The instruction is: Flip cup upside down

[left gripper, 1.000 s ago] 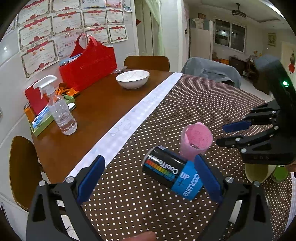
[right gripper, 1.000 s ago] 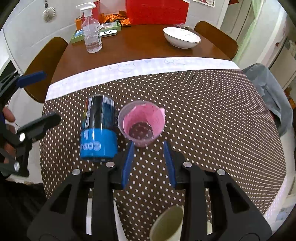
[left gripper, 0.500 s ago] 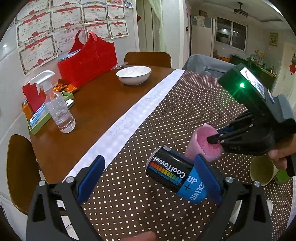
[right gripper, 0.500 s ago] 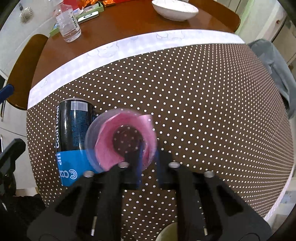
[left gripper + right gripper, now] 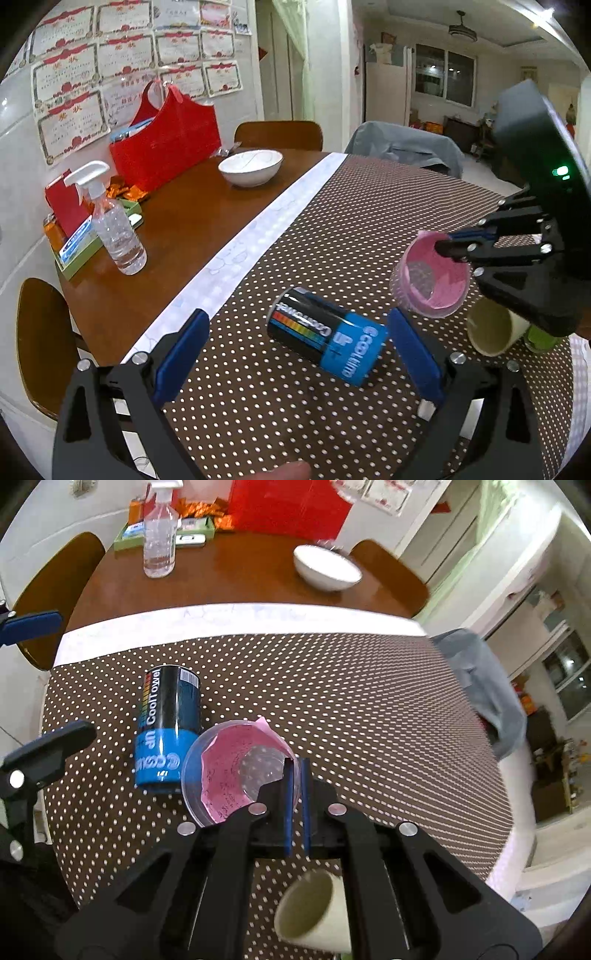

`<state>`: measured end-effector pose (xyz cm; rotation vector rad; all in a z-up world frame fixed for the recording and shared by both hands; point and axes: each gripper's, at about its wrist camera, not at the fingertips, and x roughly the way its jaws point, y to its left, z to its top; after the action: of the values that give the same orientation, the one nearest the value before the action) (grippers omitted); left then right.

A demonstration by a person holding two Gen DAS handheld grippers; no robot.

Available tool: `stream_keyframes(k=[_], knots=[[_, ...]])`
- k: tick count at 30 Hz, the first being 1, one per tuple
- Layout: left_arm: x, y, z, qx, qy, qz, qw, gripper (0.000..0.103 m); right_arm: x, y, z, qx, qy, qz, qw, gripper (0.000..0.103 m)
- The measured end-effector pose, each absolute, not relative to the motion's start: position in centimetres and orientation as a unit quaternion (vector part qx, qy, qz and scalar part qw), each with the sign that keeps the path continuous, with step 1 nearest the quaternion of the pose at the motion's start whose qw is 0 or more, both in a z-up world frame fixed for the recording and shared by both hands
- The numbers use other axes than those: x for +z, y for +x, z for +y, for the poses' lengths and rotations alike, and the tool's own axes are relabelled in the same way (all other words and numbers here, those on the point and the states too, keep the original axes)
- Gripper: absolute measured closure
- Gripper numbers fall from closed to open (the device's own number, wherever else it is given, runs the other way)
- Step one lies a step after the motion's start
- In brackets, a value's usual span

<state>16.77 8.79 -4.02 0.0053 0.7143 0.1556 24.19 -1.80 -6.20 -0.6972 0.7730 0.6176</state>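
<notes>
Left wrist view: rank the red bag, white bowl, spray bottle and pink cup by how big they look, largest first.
1. Red bag.
2. and 3. Spray bottle and pink cup, held in the right gripper, look about alike; the cup is nearer the camera, so unranked.
4. White bowl, farthest away.

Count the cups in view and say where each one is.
2. The pink cup is lifted off the dotted tablecloth, tilted, its rim pinched by the right gripper. A pale cup lies on its side at the near edge. Others may be hidden.
</notes>
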Motion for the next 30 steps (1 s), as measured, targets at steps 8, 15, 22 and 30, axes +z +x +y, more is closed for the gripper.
stream_keyframes(k=[8,15,22,30], knots=[[-3.4,14.1,5.7,0.045,0.026,0.333,0.941,0.008,-4.0,17.7,-6.6,0.246,-0.3,0.303,0.87,0.099],[-4.1,11.7,2.6,0.008,0.049,0.325,0.944,0.008,-6.1,9.8,-12.4,0.166,-0.282,0.268,0.906,0.099],[-5.1,8.4,0.4,-0.024,0.062,0.319,0.945,0.008,-10.5,4.4,-13.3,0.103,-0.301,0.259,0.912,0.099],[-6.3,6.4,-0.6,-0.029,0.07,0.321,0.944,0.008,-15.8,3.2,-11.5,0.052,-0.372,0.222,0.9,0.099]])
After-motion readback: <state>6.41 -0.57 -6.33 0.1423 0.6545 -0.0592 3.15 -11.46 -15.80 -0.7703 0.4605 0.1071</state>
